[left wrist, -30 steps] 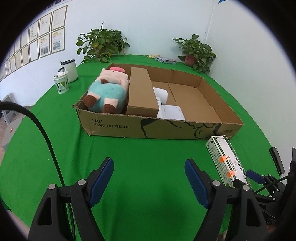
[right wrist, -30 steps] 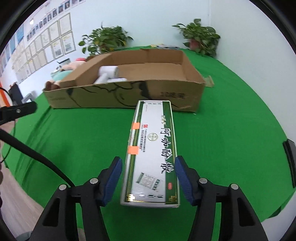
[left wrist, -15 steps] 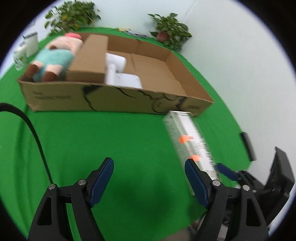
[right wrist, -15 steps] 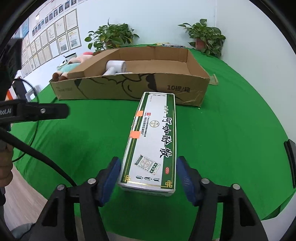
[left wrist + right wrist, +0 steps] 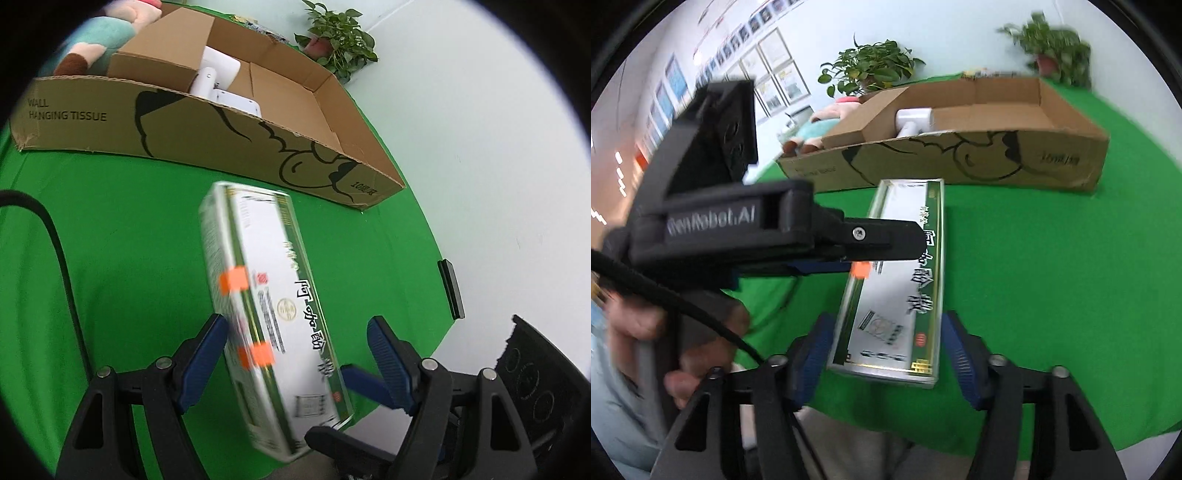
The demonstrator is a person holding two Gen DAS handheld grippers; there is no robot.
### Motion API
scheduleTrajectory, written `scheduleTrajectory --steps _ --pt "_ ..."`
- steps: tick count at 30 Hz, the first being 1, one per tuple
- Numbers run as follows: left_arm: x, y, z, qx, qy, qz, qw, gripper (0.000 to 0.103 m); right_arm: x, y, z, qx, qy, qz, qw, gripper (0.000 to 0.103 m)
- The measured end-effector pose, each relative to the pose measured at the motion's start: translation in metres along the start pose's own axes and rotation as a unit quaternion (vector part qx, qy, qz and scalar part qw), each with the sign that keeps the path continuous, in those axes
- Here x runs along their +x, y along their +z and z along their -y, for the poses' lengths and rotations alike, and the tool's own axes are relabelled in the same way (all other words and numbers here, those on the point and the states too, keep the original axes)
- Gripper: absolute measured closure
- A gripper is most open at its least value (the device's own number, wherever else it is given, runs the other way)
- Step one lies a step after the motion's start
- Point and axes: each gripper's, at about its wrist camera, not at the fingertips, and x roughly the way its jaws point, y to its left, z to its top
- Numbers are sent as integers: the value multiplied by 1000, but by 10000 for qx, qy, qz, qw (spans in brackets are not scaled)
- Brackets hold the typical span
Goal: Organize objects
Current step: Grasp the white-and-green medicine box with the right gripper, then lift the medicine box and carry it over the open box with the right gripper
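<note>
A long white and green medicine box (image 5: 273, 306) with orange stickers lies on the green table, in front of the cardboard box (image 5: 221, 136). It sits between the fingers of my left gripper (image 5: 297, 350), whose jaws are closing; the right pad still stands clear of it. My right gripper (image 5: 886, 354) holds the box's near end (image 5: 886, 332), its jaws closing with both blue pads against the sides. One blue finger (image 5: 365, 382) of the right gripper shows beside the box. The left gripper's black finger (image 5: 886, 240) crosses over the box's middle.
The cardboard box (image 5: 960, 158) holds a plush toy (image 5: 107, 37), a brown carton (image 5: 166, 51) and a white hair dryer (image 5: 218, 70). Potted plants (image 5: 871, 70) stand behind it. A black flat thing (image 5: 450, 288) lies at the table's right edge. A person's hand (image 5: 646, 332) grips the left handle.
The left gripper has swung down and to the right, so the medicine box now lies between its fingers. The right gripper's jaws have narrowed onto the box.
</note>
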Motion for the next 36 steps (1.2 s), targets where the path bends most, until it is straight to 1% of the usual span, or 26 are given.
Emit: scheduleTrajectory --steps 1,2,4,5,6,8,11,13,15,18,20,22,25,27,28,30,31,33,36 --pt "-2 -2 -1 8 6 25 10000 39 1 0 1 93 110 -29 9999 60" --pt "-3 -2 -1 40 51 48 10000 42 3 -1 2 144 160 -48 9998 64" --pt "-7 -2 -4 102 209 122 9997 54 8 -2 -1 114 140 -88 9998 65" --pt "-7 -1 -6 88 260 153 9995 56 9 -2 -3 99 146 -101 9998 65" --pt "-8 -1 -10 36 264 159 9995 61 11 -3 -5 85 163 -120 9998 66" --pt "-8 -1 -16 -91 218 137 9996 62 14 -3 -8 59 219 -172 9996 67" --pt "-7 -1 -17 -111 176 73 9998 62 17 -4 -14 -6 171 -216 9996 63" --pt "-3 -2 -15 -106 13 -143 9998 62 17 -3 -14 21 54 -233 9997 50" --pt "6 -3 -5 26 -156 -441 9989 62 15 -2 -11 62 -119 -196 9997 24" --pt "6 -6 4 105 -241 -562 9981 62 8 0 -4 136 -301 -88 9994 16" --pt "6 -7 5 129 -264 -555 9980 62 4 0 0 61 -384 -135 9992 16" --pt "6 -8 5 132 -342 -591 9976 62 3 -2 0 -43 -613 -238 9978 13" --pt "11 -9 8 185 -474 -700 9962 62 7 -4 -7 -288 -879 -352 9951 13" --pt "15 -9 8 145 -526 -782 9954 62 8 -7 -11 -425 -1070 -340 9928 13" --pt "17 -9 7 128 -538 -825 9951 62 8 -8 -11 -440 -1159 -313 9918 16" --pt "19 -9 7 162 -472 -857 9951 62 9 -9 -8 -458 -1328 -313 9896 34" --pt "20 -9 7 163 -496 -878 9948 62 8 -10 -6 -505 -1421 -313 9881 34" --pt "20 -9 8 187 -478 -878 9948 61 8 -9 -3 -468 -1361 -301 9891 36" --pt "17 -6 3 162 -407 -835 9955 54 6 -8 1 -343 -1291 -268 9907 39"
